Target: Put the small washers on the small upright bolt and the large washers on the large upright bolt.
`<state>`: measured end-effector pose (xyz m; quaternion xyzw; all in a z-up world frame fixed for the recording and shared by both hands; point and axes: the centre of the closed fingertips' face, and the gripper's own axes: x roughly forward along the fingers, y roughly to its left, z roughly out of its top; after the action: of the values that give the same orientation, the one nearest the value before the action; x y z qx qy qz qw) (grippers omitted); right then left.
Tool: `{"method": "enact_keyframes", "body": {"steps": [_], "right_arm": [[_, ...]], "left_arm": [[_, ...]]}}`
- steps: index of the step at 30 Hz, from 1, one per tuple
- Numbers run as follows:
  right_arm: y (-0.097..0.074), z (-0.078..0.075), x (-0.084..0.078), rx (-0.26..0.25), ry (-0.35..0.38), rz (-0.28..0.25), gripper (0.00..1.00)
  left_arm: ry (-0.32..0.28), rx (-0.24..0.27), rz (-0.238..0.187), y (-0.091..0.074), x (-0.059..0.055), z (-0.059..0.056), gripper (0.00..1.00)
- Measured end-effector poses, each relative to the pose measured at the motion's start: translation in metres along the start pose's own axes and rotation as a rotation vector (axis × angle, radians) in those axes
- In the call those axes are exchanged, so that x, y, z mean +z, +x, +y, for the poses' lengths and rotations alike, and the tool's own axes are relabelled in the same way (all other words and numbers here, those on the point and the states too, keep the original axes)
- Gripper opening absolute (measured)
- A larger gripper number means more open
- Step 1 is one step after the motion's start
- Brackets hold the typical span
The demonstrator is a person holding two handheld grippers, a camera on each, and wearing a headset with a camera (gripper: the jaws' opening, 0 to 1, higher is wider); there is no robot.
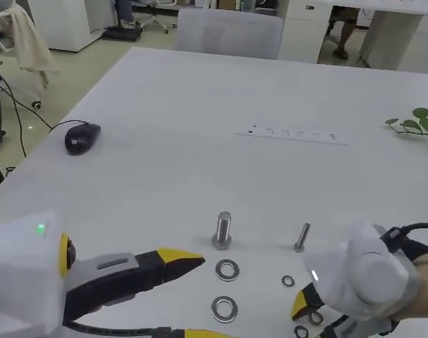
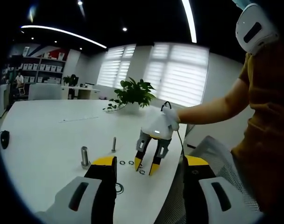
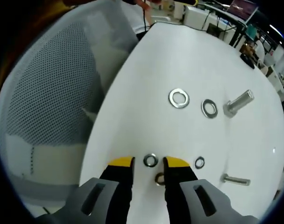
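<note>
white table (image 1: 200, 105), washers (image 1: 219, 270) beside bolts (image 1: 223, 229)

A long white table (image 1: 200, 105) carries a black mouse (image 1: 82, 136) near its left edge, a white power strip (image 1: 291, 133) lying flat farther back, and a leafy plant (image 1: 419, 121) at the right. Toward the near edge a large bolt (image 1: 223, 231) and a small bolt (image 1: 303, 237) stand upright, apart. Two large washers (image 1: 227, 270) lie flat before the large bolt; small washers (image 1: 288, 282) lie flat before the small one.

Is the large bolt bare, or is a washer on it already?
Bare: both large washers lie flat on the table near the upright large bolt.
</note>
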<state>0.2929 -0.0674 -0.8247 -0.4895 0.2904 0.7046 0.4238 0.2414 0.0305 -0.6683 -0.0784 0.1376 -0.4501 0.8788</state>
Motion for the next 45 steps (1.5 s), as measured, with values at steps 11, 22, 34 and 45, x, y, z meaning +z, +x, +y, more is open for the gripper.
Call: {"method": "enact_keyframes", "body": {"steps": [11,22,34,45], "right_arm": [[-0.0002,-0.0028,-0.0005,-0.016,0.022,0.001,0.22],[0.0,-0.0006,-0.0009,-0.022,0.008,0.022,0.16],[0.0001,-0.0023,-0.0004,-0.025,0.032,0.044,0.14],[0.0,-0.0032,-0.0007,-0.013,0.031,0.061,0.13]], "left_arm": [[0.01,0.008,-0.01,-0.002,0.0031,0.0009,0.56],[0.015,0.006,-0.007,-0.0018,0.0028,-0.0018,0.56],[0.01,0.012,-0.011,-0.0042,0.0011,-0.0023,0.56],[0.017,0.012,-0.014,-0.0042,0.0022,-0.0035,0.55]]}}
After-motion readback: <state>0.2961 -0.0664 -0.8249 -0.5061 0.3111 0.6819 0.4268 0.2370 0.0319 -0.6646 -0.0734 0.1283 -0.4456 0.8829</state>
